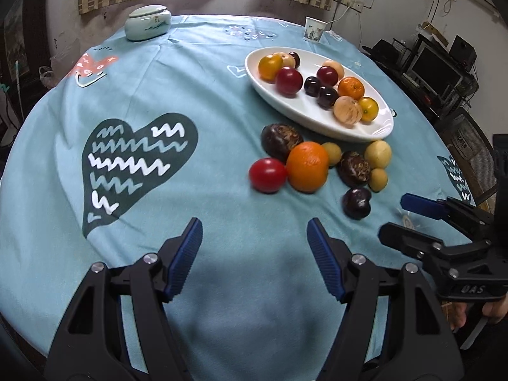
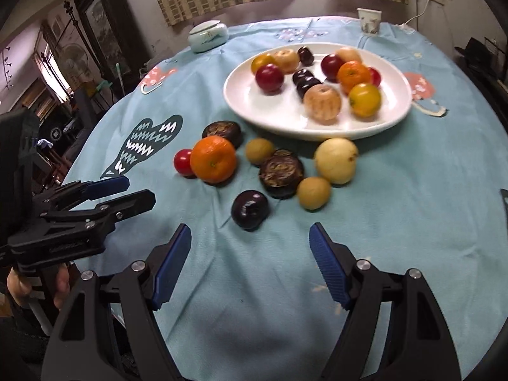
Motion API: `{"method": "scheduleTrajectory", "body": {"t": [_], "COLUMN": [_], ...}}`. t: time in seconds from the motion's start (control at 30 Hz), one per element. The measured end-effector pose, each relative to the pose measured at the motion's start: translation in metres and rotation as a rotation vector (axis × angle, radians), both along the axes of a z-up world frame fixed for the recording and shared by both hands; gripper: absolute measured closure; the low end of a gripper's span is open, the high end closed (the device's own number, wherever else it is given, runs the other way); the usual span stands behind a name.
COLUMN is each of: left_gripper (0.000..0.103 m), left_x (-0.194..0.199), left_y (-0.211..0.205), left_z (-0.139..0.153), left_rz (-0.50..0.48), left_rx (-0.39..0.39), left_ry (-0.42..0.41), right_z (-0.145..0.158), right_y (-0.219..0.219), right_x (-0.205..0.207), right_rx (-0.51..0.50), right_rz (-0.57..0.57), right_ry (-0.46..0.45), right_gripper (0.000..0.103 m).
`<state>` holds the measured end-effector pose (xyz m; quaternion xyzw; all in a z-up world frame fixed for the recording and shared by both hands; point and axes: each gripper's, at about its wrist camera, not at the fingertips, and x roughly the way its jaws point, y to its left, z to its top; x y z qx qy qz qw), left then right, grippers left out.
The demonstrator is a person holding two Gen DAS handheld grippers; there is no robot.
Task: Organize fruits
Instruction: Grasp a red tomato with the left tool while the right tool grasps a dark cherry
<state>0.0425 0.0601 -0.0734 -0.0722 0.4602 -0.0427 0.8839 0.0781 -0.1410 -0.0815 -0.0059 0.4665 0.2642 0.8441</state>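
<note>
Both the left gripper (image 1: 255, 231) and the right gripper (image 2: 250, 238) hang released with nothing between their ribbed blue pads, angled at loose fruit. The smooth dark purple plum (image 2: 250, 209) lies nearest on the soft teal cloth-covered table (image 2: 412, 206), probably awaiting transfer to the glossy white oval ceramic plate (image 2: 254, 108) toward the far edge.

Lidded jar (image 1: 146, 22), paper cup (image 1: 314, 29)
</note>
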Motion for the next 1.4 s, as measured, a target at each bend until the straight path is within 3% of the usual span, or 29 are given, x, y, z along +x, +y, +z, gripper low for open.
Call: {"method": "scheduleTrajectory", "body": {"t": [0.13,0.27,0.37,0.43,0.6,0.8,0.87,0.93,0.97,1.07,1.17,1.4], "left_gripper": [0.033,0.033,0.033,0.033,0.033,0.035,0.048,0.07,0.072,0.073,0.074,0.074], "left_x": [-0.004,-0.001,0.008,0.018,0.043,0.06,0.064,0.068,0.068,0.065,0.058,0.018], "left_y": [0.01,0.017,0.015,0.013,0.006,-0.003,-0.005,-0.008,-0.013,-0.02,-0.017,-0.027], "left_z": [-0.001,0.001,0.0,-0.005,-0.016,-0.022,-0.021,-0.023,-0.023,-0.022,-0.02,0.012], "left_rz": [0.015,0.022,0.01,0.007,-0.004,-0.02,-0.037,-0.06,-0.073,-0.081,-0.07,-0.09], "left_rx": [-0.011,-0.018,-0.01,-0.003,0.008,-0.004,-0.032,-0.078,-0.075,-0.039,-0.086,-0.088], "left_ry": [0.0,-0.006,-0.011,-0.008,0.0,-0.016,-0.021,-0.015,-0.014,-0.02,-0.003,-0.075], "right_z": [-0.004,-0.016,-0.021,-0.017,-0.003,-0.001,-0.001,-0.001,-0.001,0.001,0.006,0.016], "right_y": [0.012,0.023,0.034,0.032,0.016,-0.009,-0.012,-0.013,-0.013,-0.015,-0.019,-0.023], "right_x": [0.008,0.023,0.024,0.022,0.009,0.008,0.008,0.007,0.006,0.003,0.001,-0.006], "right_rx": [-0.003,-0.028,-0.094,-0.07,-0.067,-0.014,0.006,0.014,0.016,0.027,0.039,0.057], "right_rz": [-0.015,-0.006,-0.004,-0.002,-0.029,-0.078,-0.081,-0.08,-0.08,-0.084,-0.095,-0.093], "right_ry": [-0.03,0.004,-0.029,-0.012,-0.033,0.01,0.022,0.024,0.026,0.028,0.017,-0.014], "right_gripper": [0.031,0.054,0.066,0.073,0.073,0.073,0.073,0.073,0.073,0.073,0.073,0.073]}}
